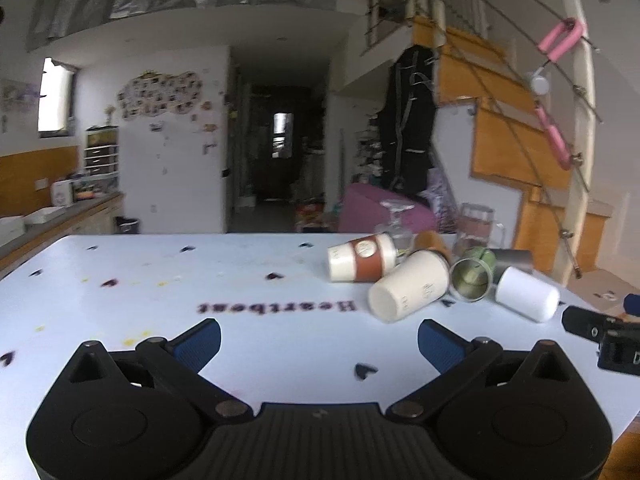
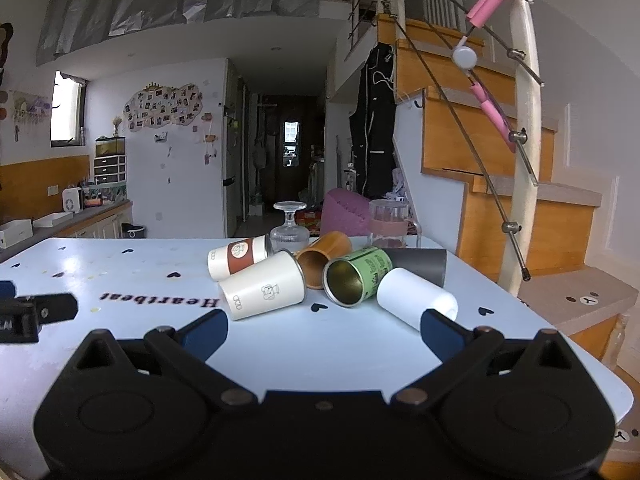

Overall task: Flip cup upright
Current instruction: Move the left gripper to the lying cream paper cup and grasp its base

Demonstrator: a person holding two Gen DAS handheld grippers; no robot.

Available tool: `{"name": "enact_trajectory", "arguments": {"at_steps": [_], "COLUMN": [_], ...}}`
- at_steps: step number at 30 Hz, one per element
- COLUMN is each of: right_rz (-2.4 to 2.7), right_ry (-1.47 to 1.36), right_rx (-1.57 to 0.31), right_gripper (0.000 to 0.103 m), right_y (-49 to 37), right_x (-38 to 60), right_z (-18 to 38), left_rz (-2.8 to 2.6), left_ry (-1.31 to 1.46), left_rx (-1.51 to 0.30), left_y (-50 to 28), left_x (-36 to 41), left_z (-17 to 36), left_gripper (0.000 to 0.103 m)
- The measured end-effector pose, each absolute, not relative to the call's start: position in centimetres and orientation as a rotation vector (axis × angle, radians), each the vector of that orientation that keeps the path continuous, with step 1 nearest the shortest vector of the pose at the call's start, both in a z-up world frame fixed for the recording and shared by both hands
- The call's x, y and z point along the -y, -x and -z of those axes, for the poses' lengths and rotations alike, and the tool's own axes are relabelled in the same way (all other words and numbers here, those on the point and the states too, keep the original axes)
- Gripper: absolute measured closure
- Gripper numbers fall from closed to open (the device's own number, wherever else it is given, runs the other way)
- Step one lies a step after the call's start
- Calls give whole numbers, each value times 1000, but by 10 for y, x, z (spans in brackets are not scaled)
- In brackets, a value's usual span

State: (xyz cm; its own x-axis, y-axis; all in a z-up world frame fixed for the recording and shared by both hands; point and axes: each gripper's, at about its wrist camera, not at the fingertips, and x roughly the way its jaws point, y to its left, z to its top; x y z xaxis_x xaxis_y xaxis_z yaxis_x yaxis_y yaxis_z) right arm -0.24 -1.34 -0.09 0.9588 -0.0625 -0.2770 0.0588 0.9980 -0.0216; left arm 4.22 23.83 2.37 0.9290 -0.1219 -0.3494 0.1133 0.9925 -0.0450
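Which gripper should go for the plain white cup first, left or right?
Right, probably. The right gripper is open with the plain white cup lying on its side just ahead, by its right finger. From the left gripper, also open, that cup sits far off to the right.

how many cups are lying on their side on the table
6, in one cluster: banded paper cup rear left, white paper cup front left, brown cup middle, green tin cup, white cup front right, dark cup behind. More may be hidden.

Two low forward wrist views, shared toppled cups (image 1: 408,284) (image 2: 264,290).
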Motion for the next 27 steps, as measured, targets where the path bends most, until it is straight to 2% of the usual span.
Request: {"name": "enact_trajectory", "arguments": {"at_steps": [11,14,27], "right_rz": [68,69,76], "right_ry": [-20,-30,-79], "right_rx": [-274,-274,-282], "right_gripper": [0,0,0], "right_y": [3,3,4], "right_x": [24,28,54], "right_z": [3,4,15], "left_rz": [421,494,590], "left_ry": [-140,-193,-496], "left_rx": [-361,-392,-488], "left_y": [-104,-123,-207], "left_x": [-213,-200,-134], "left_z": [-27,-24,5], "left_gripper": [2,8,17]}}
